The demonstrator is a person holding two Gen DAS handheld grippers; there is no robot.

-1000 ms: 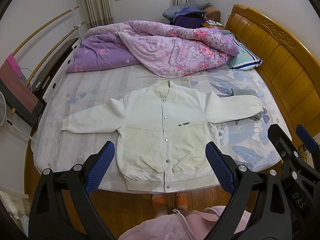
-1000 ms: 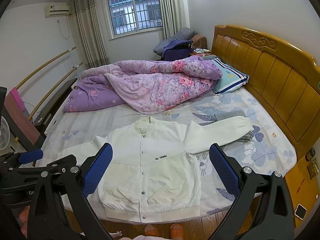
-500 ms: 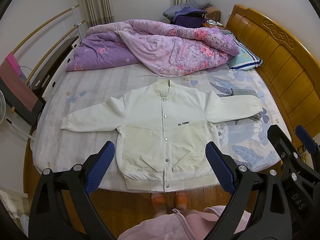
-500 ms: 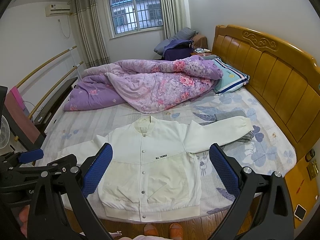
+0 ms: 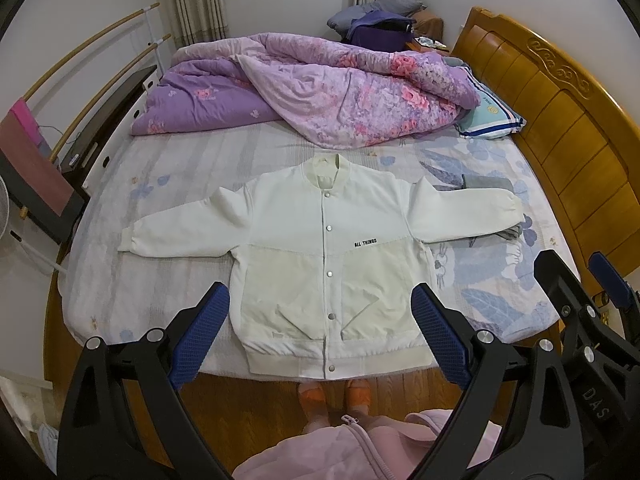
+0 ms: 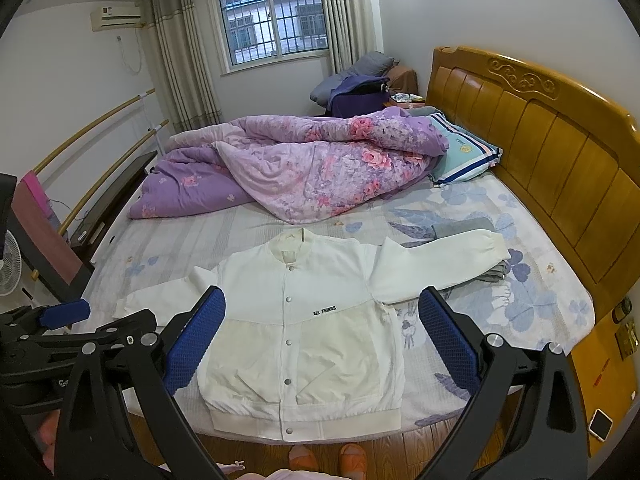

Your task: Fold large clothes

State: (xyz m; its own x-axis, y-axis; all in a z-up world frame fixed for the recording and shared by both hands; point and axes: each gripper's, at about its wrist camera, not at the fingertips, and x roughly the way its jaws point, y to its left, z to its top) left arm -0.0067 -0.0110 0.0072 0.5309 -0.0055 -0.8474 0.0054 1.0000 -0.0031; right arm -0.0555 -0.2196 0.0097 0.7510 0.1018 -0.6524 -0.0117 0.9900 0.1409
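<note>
With both my left claw [image 5: 320, 336] and right claw [image 6: 322, 338] spread wide and empty above the buttoned cream-white cotton bomber jacket [image 5: 324, 256], I should pinch one sleeve cuff [image 5: 130, 240] and fold it flat across the chest

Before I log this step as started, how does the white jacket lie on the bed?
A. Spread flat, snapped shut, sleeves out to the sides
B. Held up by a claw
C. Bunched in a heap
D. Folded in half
A: the jacket lies flat on the bed, front snapped shut, both sleeves stretched sideways, untouched by either claw.
</note>
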